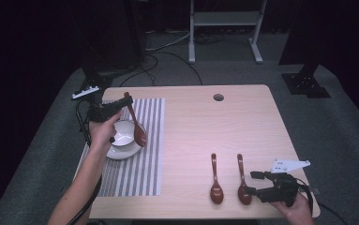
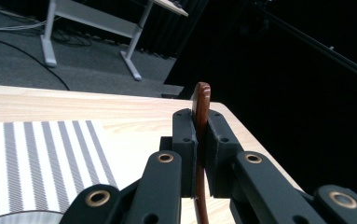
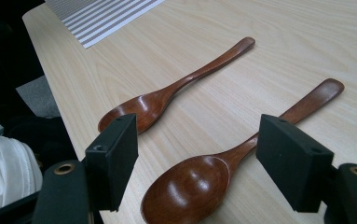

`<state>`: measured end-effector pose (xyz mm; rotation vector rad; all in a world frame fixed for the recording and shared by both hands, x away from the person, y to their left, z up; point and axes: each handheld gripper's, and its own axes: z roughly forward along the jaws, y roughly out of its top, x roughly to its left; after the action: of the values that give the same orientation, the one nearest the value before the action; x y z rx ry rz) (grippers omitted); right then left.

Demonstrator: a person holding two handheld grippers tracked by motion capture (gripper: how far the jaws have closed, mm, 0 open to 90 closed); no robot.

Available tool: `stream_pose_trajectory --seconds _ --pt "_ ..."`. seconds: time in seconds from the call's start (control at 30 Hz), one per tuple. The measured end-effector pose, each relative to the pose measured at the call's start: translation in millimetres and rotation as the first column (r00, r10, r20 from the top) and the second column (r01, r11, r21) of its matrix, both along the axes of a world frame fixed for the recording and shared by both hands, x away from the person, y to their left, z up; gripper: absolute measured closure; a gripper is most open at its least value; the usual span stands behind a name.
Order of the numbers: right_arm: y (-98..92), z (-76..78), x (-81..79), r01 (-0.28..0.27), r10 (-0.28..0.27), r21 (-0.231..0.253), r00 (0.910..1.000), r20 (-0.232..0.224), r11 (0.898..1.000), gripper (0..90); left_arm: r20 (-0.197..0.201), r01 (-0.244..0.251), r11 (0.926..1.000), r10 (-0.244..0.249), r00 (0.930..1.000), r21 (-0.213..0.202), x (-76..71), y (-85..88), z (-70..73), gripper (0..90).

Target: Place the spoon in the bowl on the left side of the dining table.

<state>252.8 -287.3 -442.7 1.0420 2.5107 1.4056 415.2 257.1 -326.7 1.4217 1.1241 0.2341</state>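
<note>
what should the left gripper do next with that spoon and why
Probably lower it and open: the left gripper is shut on a spoon whose head hangs over the white bowl on the striped mat. The right gripper, open, sits beside another spoon.

The left gripper [image 2: 200, 154] rises from the bottom centre of the frame, its two black jaws pressed against the handle of a brown wooden spoon [image 2: 201, 109], whose tip stands upright above them. At left lies a grey-and-white striped placemat [image 2: 36, 158] on the pale wooden table [image 2: 120, 107]. A white bowl rim [image 2: 22, 215] curves in the lower left corner.
</note>
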Motion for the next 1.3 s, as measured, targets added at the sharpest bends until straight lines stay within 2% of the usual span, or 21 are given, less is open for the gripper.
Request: stream_pose_trajectory --seconds 0.6,0.97,1.3 --pt "0.1 2.1 0.7 -0.002 0.002 -0.008 1.0 0.004 1.0 28.3 -0.009 -0.077 0.9969 0.077 0.997 0.018 4.2 25.8 2.2 84.0" --pt "-0.1 3.1 0.7 0.0 0.0 -0.011 1.0 0.003 1.0 28.3 -0.025 -0.129 0.9916 0.129 0.9913 0.006 7.9 39.5 -1.9 83.9" --pt "-0.3 3.4 0.6 -0.001 0.001 -0.016 1.0 0.002 1.0 28.3 -0.033 -0.169 0.9856 0.169 0.9851 0.011 9.9 47.9 -1.8 84.0"
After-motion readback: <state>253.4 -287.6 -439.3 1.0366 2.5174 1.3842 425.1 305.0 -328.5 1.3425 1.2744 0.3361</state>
